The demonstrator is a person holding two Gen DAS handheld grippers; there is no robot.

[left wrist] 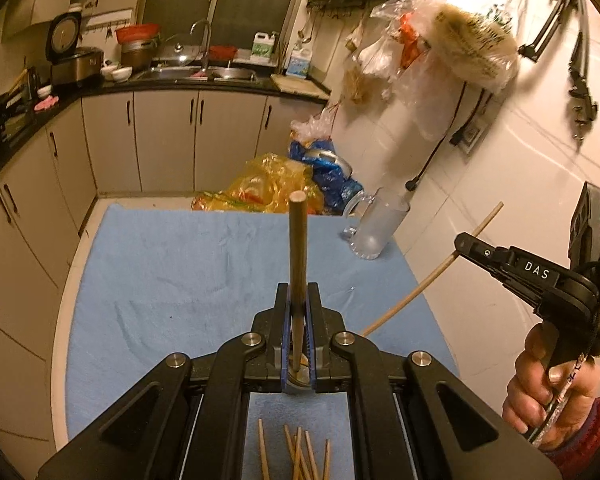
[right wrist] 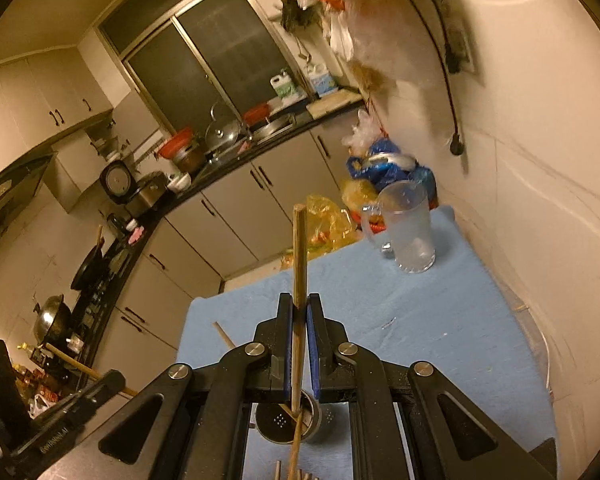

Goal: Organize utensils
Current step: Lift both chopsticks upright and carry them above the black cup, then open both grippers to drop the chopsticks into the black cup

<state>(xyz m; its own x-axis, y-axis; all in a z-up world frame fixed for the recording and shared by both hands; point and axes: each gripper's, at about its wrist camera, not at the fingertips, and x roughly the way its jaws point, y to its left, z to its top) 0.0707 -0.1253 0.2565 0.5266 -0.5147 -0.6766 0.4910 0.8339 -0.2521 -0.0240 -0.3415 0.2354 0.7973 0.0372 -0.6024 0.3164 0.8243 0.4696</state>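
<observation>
- Kitchen scene w/ blue towel (left wrist: 172,280) spread over table, cabinets & sink counter (left wrist: 188,80) in bkgd.
- Left gripper (left wrist: 299,300) clenched on one wooden chopstick (left wrist: 298,248); stick clamped between blue pads, sticking up & fwd past fingertips, round end toward camera top.
- Lower end of that chopstick passing down behind jaws, near metal rim of holder (left wrist: 298,380) glimpsed under gripper in left wrist view.
- Right gripper (right wrist: 299,312) likewise clamped tight on another chopstick (right wrist: 299,256), stick nearly upright in right wrist view, running down btwn pads.
- Same right gripper (left wrist: 466,246) seen from left wrist view at right edge, held by person's hand (left wrist: 548,396) w/ red sleeve cuff; pale stick (left wrist: 428,276) pinched at tip, slanting over towel, clear of cloth.
- Metal utensil holder (right wrist: 288,420) w/ perforated wall below right gripper, on towel; thin stick lying across its mouth — in or just over it, can't tell.
- Loose chopsticks (left wrist: 300,456) lying in fan on towel at bottom of left wrist view, under gripper body.
- Clear glass mug (right wrist: 410,232) upright at far right corner of towel, well apart from both grippers.
- Yellow plastic bag (left wrist: 260,184) & blue bag (left wrist: 328,172) piled beyond towel's far edge.
- Plastic bags (left wrist: 452,28) hanging from wall rack above mug.
</observation>
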